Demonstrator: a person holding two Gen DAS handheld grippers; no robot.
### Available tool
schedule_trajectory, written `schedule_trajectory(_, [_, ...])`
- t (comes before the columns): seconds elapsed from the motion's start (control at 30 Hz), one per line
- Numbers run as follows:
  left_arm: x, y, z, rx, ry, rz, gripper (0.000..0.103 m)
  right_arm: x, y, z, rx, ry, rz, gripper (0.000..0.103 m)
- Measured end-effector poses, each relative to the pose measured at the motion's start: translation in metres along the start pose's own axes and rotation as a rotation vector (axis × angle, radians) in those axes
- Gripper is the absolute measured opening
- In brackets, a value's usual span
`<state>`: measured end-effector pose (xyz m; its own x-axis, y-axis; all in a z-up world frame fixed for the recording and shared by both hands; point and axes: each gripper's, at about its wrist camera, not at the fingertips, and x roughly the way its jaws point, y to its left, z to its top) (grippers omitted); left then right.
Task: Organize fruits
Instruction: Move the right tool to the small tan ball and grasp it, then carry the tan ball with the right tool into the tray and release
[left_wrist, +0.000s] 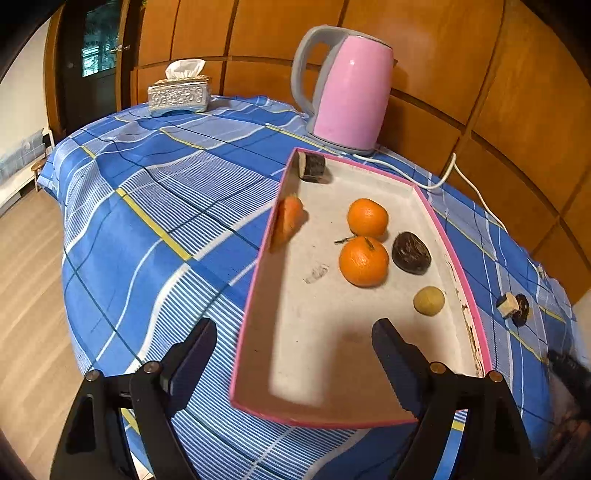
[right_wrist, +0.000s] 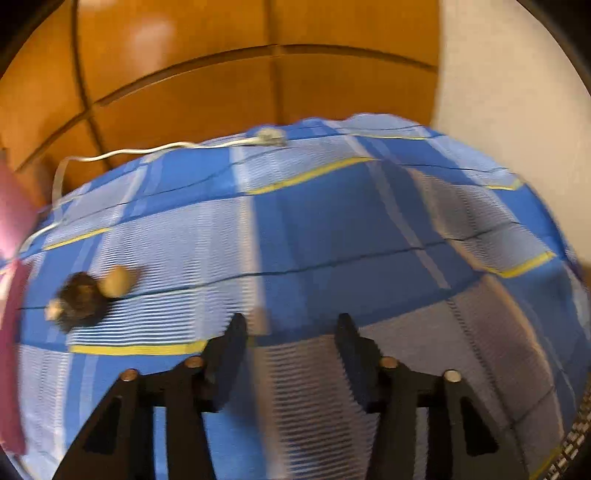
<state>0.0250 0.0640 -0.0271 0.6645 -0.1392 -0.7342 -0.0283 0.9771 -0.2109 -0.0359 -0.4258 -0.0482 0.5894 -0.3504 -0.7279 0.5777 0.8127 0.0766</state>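
A pink-edged box (left_wrist: 463, 269) lies on the blue plaid table. It holds two oranges (left_wrist: 364, 262) (left_wrist: 367, 217), a dark round fruit (left_wrist: 411, 253), a small yellow-brown fruit (left_wrist: 428, 301) and a dark cut piece (left_wrist: 312, 167) in the far corner. A blurred orange piece (left_wrist: 288, 225) is at the box's left wall. My left gripper (left_wrist: 295, 332) is open and empty over the box's near end. Outside the box lie a dark fruit and a pale piece (left_wrist: 514, 305), also blurred in the right wrist view (right_wrist: 83, 295). My right gripper (right_wrist: 291, 325) is open and empty above the cloth.
A pink kettle (left_wrist: 349, 98) stands behind the box, its white cord (left_wrist: 452, 170) trailing right to a plug (right_wrist: 271, 136). A silver tissue box (left_wrist: 179, 94) sits at the far left. Wood panelling backs the table. The table edge drops to the floor on the left.
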Motion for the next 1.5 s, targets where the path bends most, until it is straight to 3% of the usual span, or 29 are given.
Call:
schedule_trajectory(0.07, [0.0, -0.002, -0.002, 0.006, 0.004, -0.003, 0.087, 0.0, 0.014, 0.005, -0.018, 0.014, 0.085, 0.037])
schedule_trajectory(0.2, [0.001, -0.003, -0.005, 0.005, 0.01, -0.004, 0.087, 0.006, 0.042, 0.016, -0.028, 0.051, 0.233, 0.037])
schedule_trajectory(0.33, [0.0, -0.002, -0.006, 0.007, 0.007, 0.001, 0.087, 0.021, 0.064, 0.031, 0.0, 0.089, 0.31, 0.037])
schedule_trajectory(0.5, [0.002, 0.002, -0.007, -0.007, 0.012, 0.009, 0.088, 0.039, 0.083, 0.041, 0.015, 0.135, 0.34, 0.036])
schedule_trajectory(0.57, [0.003, 0.003, -0.008, -0.014, 0.017, 0.01, 0.089, 0.045, 0.087, 0.042, 0.011, 0.145, 0.332, 0.03])
schedule_trajectory(0.8, [0.007, 0.003, -0.009, -0.028, 0.033, 0.02, 0.091, 0.056, 0.082, 0.043, 0.037, 0.169, 0.392, 0.03])
schedule_trajectory(1.03, [0.005, 0.006, -0.01, -0.033, 0.038, 0.019, 0.091, 0.056, 0.08, 0.042, 0.034, 0.158, 0.417, 0.029])
schedule_trajectory(1.5, [0.006, 0.007, -0.01, -0.046, 0.046, 0.009, 0.092, 0.026, 0.065, 0.04, 0.023, 0.087, 0.376, 0.029])
